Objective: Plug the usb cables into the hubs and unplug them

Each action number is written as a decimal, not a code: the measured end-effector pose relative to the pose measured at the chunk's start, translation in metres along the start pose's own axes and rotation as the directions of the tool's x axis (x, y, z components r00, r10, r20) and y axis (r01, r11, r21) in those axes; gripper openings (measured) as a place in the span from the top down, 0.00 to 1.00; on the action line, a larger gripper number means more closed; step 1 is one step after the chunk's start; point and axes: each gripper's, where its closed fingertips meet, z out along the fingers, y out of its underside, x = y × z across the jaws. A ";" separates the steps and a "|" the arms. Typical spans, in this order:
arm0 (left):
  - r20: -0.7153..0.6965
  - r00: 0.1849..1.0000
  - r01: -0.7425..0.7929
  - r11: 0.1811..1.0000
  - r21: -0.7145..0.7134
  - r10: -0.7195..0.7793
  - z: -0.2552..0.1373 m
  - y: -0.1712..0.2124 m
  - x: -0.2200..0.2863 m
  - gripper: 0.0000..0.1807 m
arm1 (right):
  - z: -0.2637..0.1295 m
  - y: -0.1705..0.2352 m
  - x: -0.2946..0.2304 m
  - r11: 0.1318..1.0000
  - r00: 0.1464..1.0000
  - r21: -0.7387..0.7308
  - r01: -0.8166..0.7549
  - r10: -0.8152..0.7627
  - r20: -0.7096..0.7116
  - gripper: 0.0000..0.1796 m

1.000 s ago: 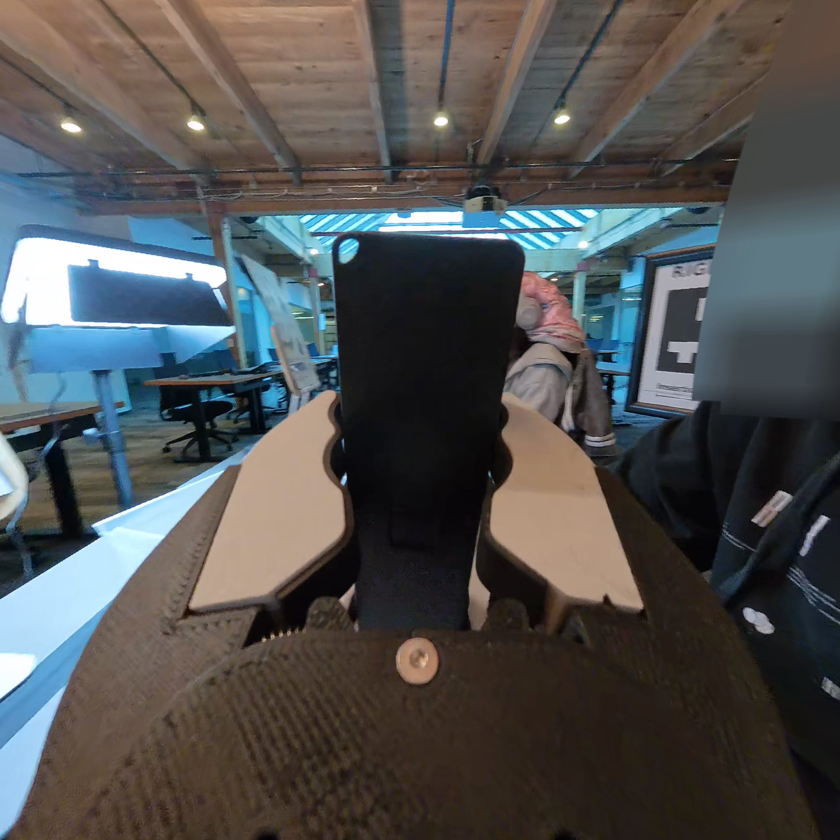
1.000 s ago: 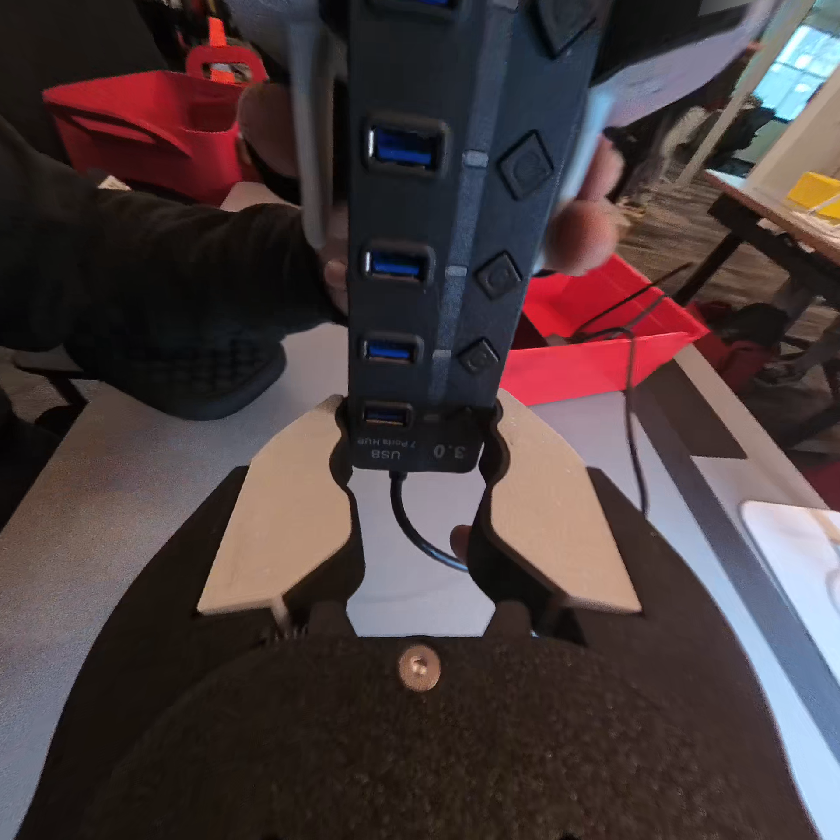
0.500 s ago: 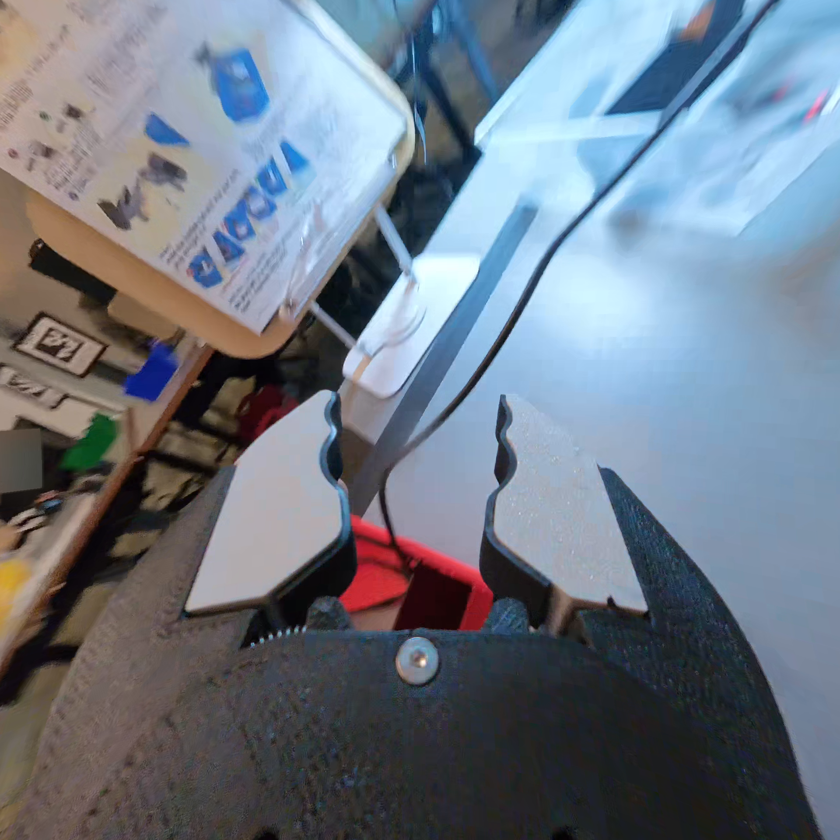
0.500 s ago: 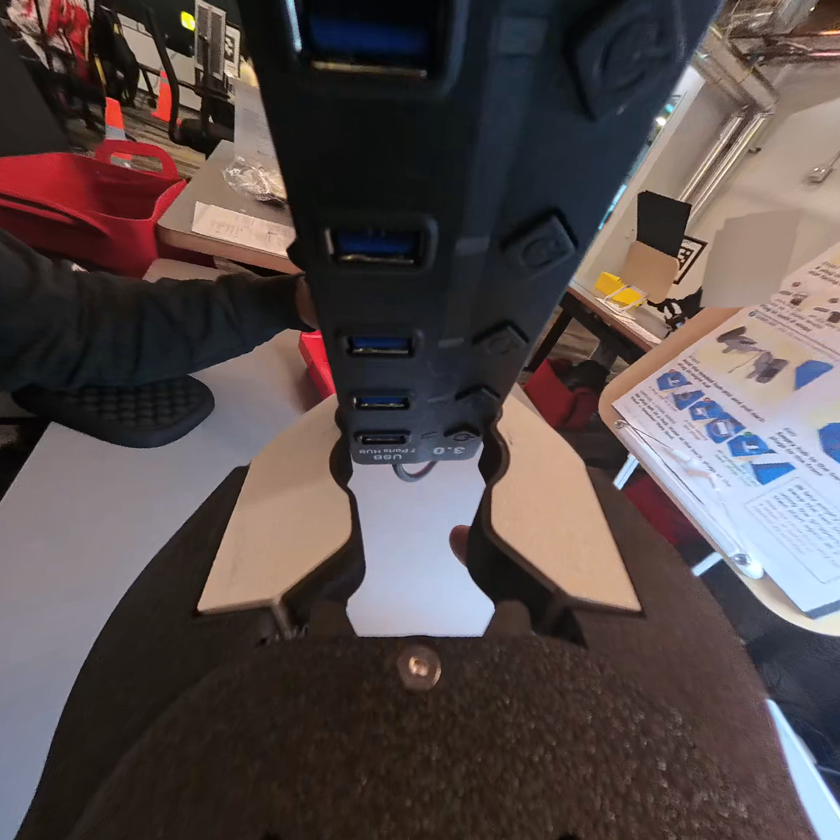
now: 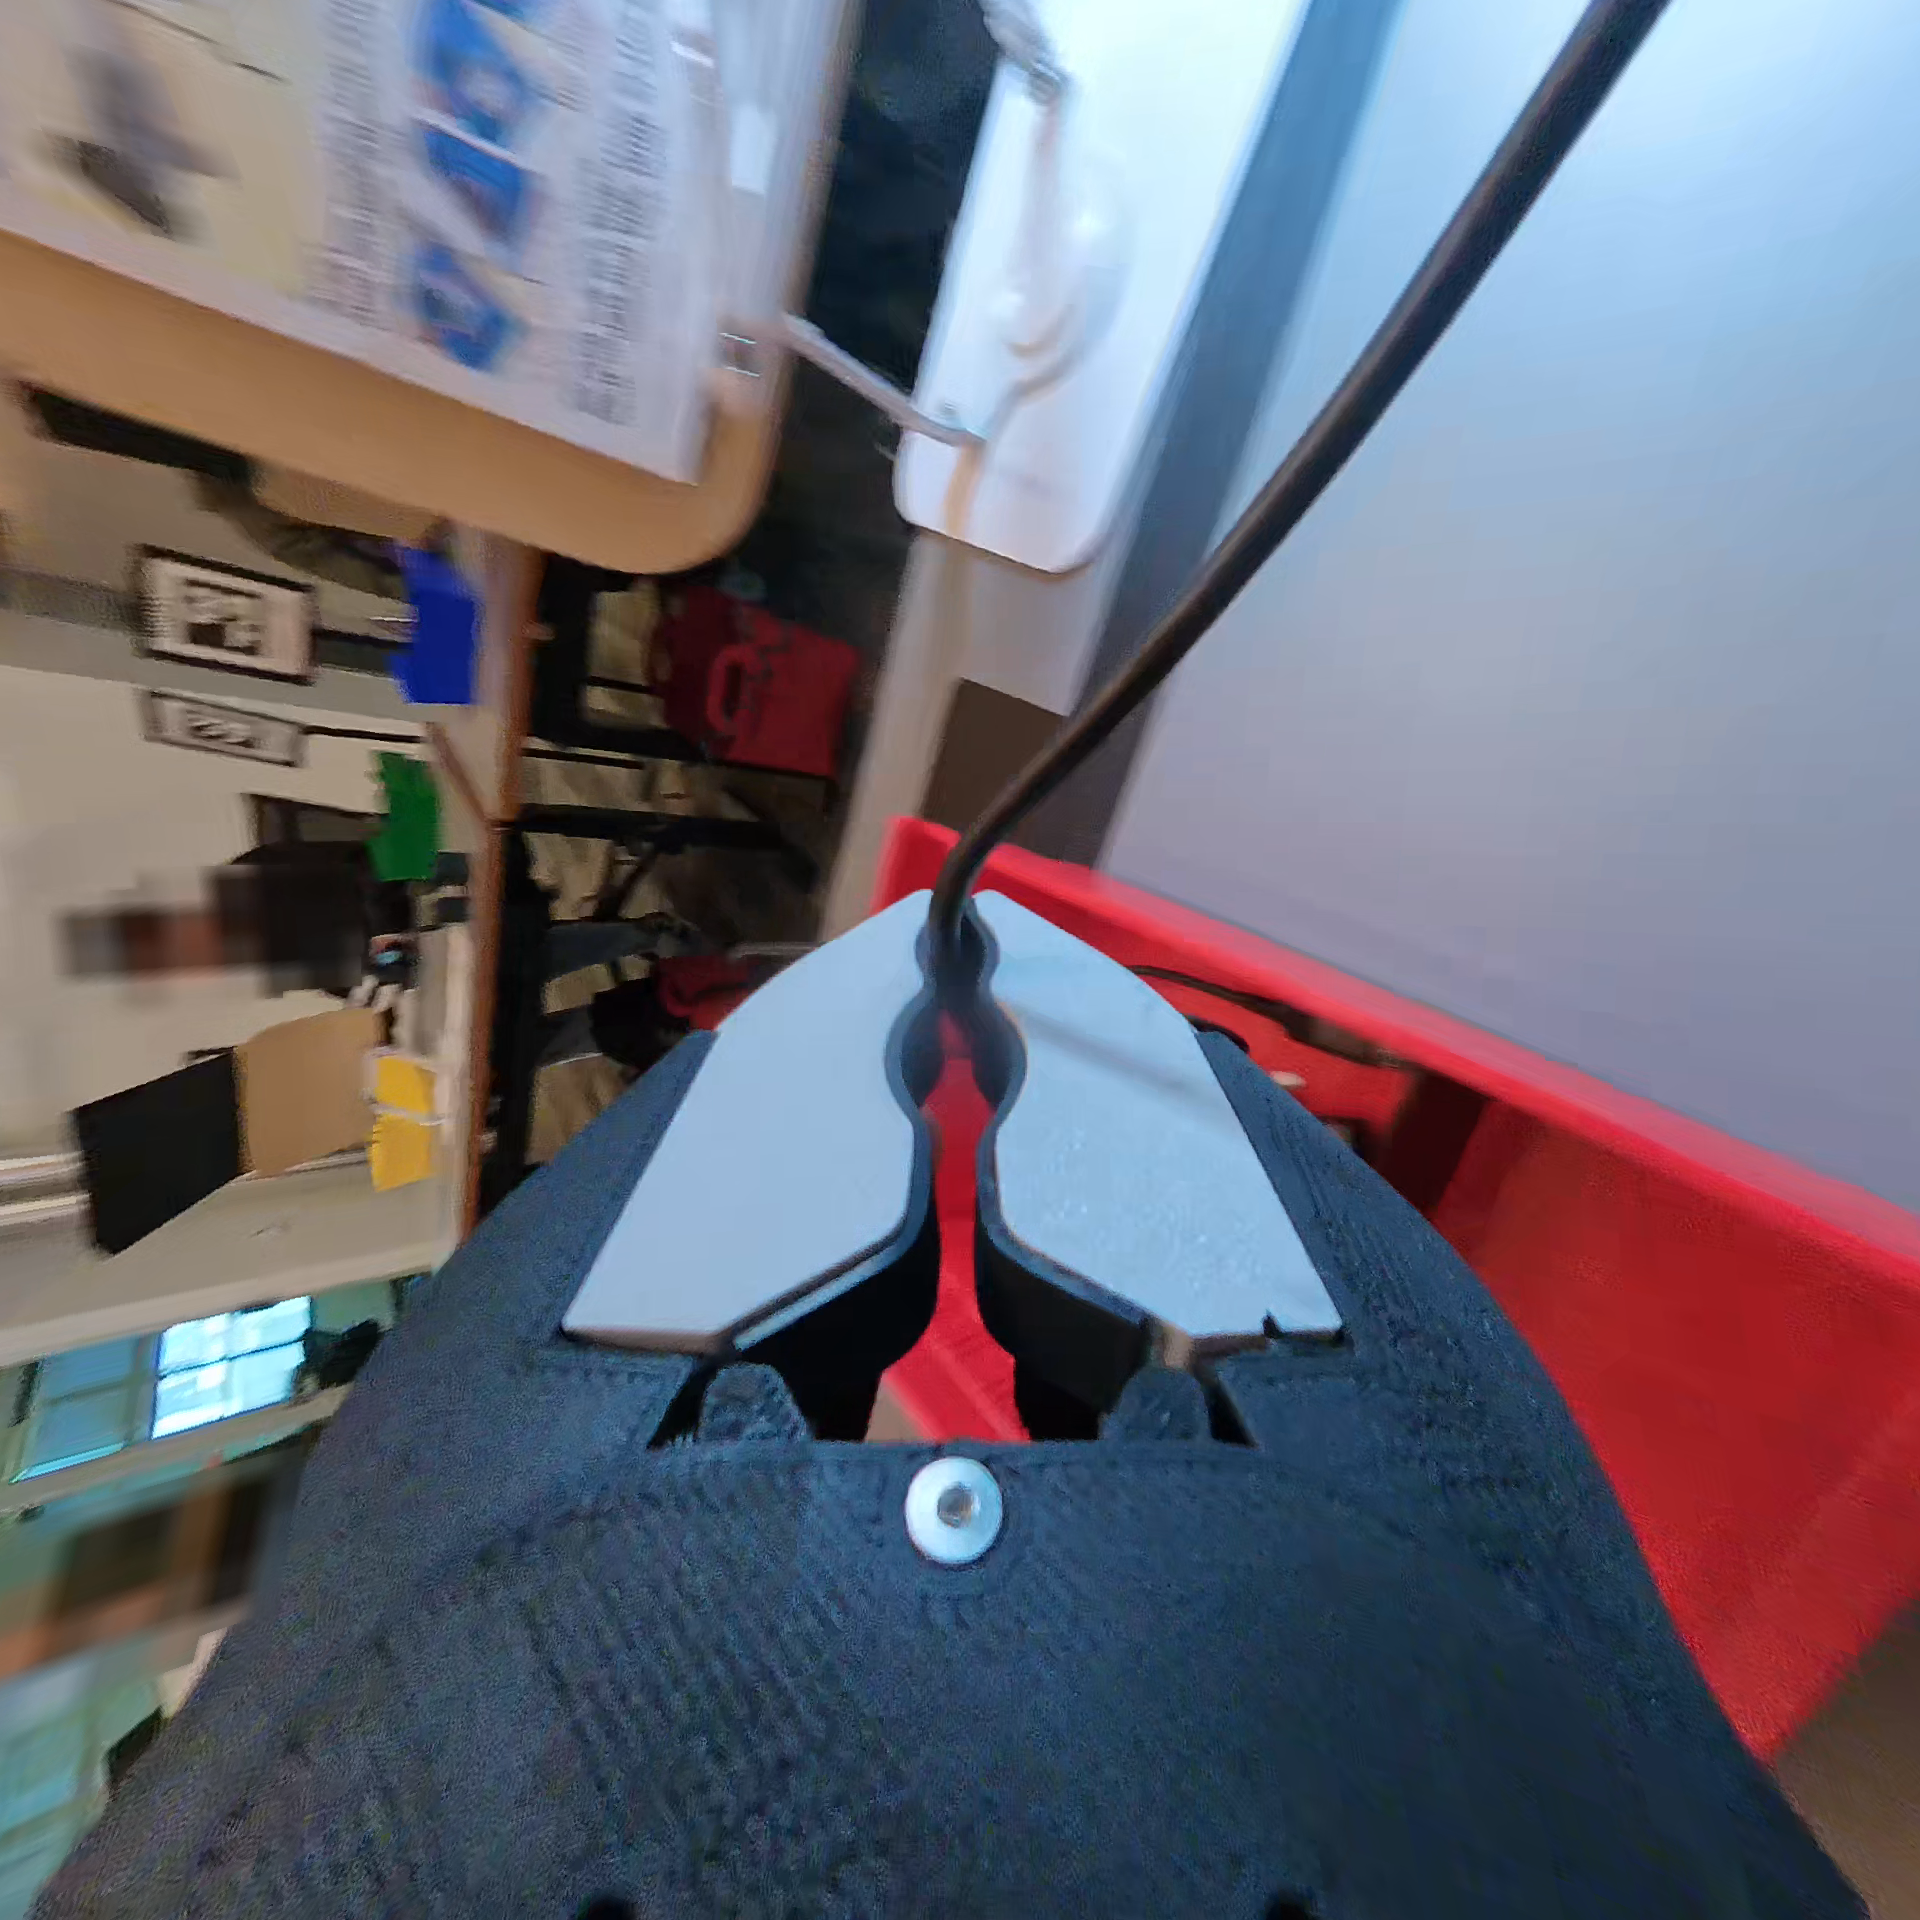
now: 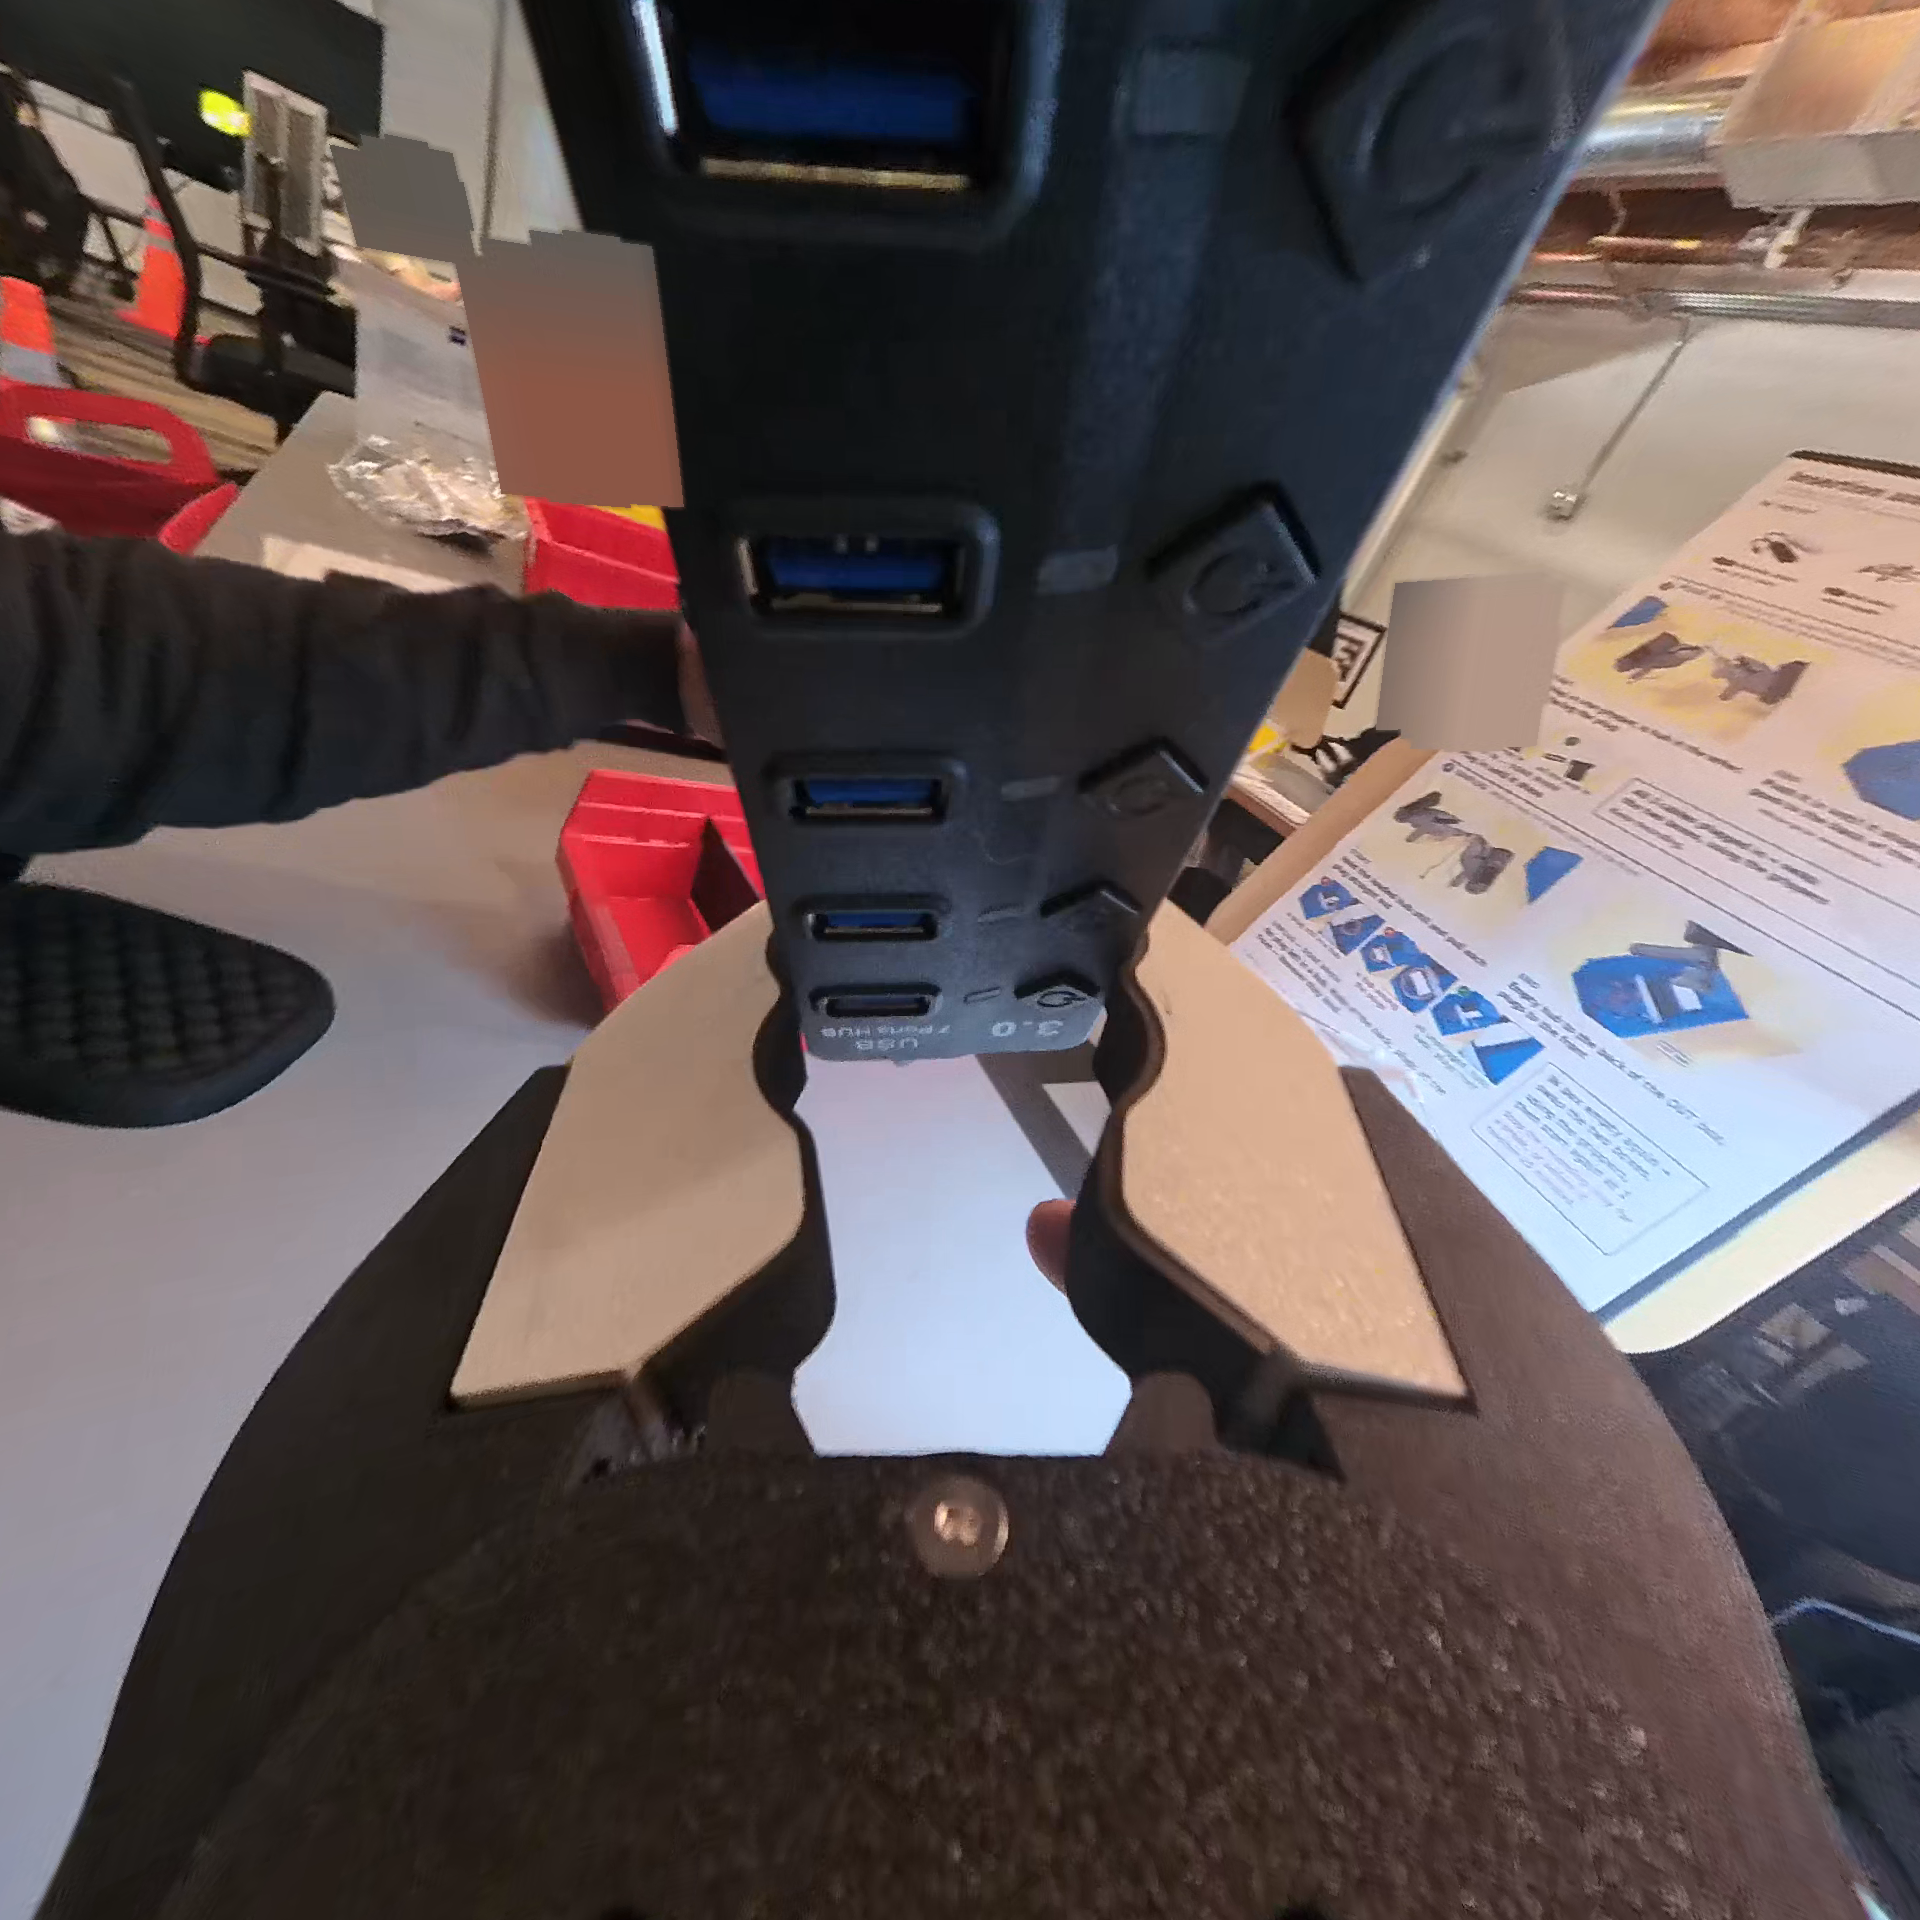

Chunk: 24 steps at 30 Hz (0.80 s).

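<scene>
A thin black cable (image 5: 1340,436) is pinched between the tips of the left gripper (image 5: 954,940), whose two grey fingers (image 5: 769,1132) are pressed nearly together around it. From the pinch the cable runs up and away to the right, over the grey table (image 5: 1662,623), and its far end is cut off by the top of the left wrist view. The plug is not seen, so it cannot be told which way the plug points. A red bin (image 5: 1621,1278) is seen just behind the left gripper. In the right wrist view, a long black hub (image 6: 966,582) is held by its near end between the fingers of the right gripper (image 6: 951,997), which are closed onto its two sides. The hub's long side is lined up with the gripper and points straight away from it and upward. A row of blue ports (image 6: 850,574) is seen on the face turned toward the camera, and all of these look empty. A dark sleeve (image 6: 312,686) is stretched across the table behind the hub. The cable's plug is most likely to be brought to one of these ports, so the cable end must be found first and turned to face the port side. The left gripper is the one with the cable, so the move is probably made by it while the hub is kept steady.
</scene>
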 end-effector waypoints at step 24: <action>0.345 0.930 -0.199 0.964 0.176 0.129 -0.202 -0.174 -0.155 1.00 | -0.006 -0.006 0.021 0.996 0.989 0.019 -0.088 0.089 -0.116 0.70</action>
